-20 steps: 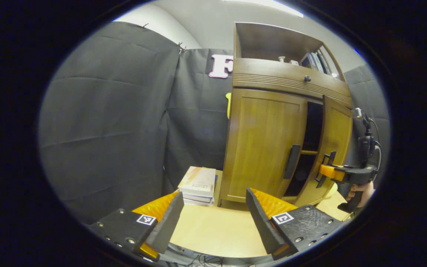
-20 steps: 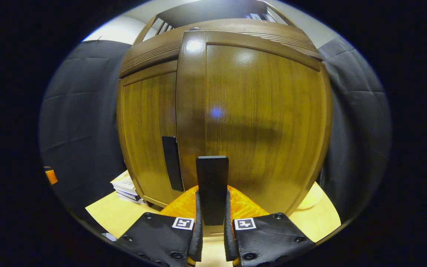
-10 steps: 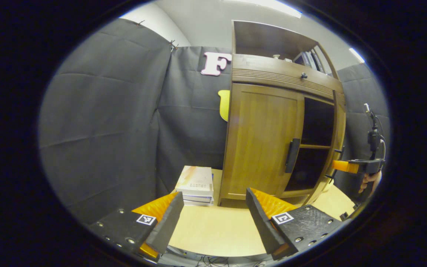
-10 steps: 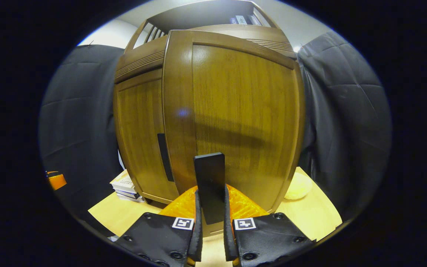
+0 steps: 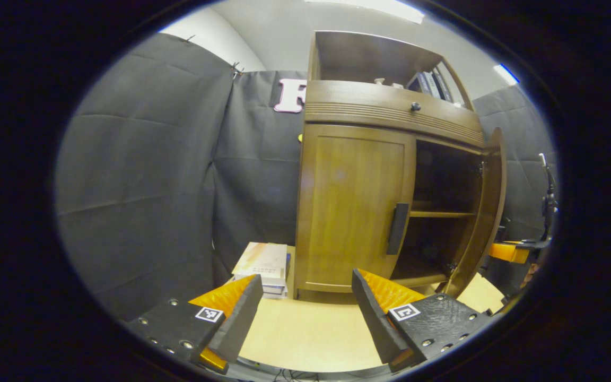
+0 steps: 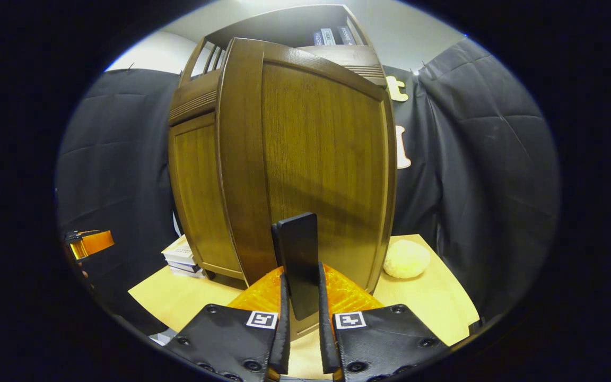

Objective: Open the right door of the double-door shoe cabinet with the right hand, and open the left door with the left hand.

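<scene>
Tabletop point(image 5: 311, 329) carries shoe cabinet point(image 5: 390, 106). Right tool point(image 6: 301, 313) pinches right door handle point(image 6: 297, 260), right door point(image 6: 316, 159) swung wide (first half done). Left tool point(image 5: 305, 313) spread, left door point(image 5: 353, 207) ahead, closed.

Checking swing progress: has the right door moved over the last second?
Yes. In the left gripper view the right door has swung outward from the cabinet frame, exposing the shelf; the left door stayed shut.
</scene>
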Tool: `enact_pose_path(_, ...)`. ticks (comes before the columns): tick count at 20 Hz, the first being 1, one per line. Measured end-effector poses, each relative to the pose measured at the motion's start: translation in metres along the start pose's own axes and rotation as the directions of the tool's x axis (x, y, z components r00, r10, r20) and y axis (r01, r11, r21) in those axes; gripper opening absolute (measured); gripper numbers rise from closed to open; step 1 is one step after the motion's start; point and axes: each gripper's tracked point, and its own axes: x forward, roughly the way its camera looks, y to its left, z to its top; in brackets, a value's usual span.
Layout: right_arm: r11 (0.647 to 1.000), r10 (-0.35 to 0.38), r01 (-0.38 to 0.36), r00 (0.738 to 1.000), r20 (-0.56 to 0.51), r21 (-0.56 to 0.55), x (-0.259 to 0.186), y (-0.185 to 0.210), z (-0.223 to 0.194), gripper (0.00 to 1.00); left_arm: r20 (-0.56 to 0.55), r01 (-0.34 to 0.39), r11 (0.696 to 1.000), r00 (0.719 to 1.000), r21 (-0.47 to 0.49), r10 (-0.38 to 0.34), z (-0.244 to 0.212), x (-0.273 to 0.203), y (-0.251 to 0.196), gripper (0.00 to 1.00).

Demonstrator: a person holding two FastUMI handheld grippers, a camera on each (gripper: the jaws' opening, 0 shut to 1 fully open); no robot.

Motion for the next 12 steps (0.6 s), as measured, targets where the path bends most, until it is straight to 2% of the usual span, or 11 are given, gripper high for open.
enact_pose_path(5,1.000,0.019,-0.018,1.000,-0.021,0.009,-0.017,-0.031,-0.010,0.24,0.005,0.006,1.000,1.000,0.024,-0.007,0.003,-0.003,-0.017,0.99)
enact_pose_path(8,0.999,0.036,-0.035,0.999,-0.030,0.024,-0.026,-0.054,-0.013,0.25,-0.021,-0.003,1.000,1.000,-0.024,0.002,-0.002,-0.011,-0.029,0.99)
enact_pose_path(12,0.999,0.041,-0.041,0.998,-0.036,-0.011,-0.036,-0.083,-0.013,0.25,-0.034,-0.039,0.997,0.999,-0.061,0.037,-0.004,-0.017,-0.038,0.99)
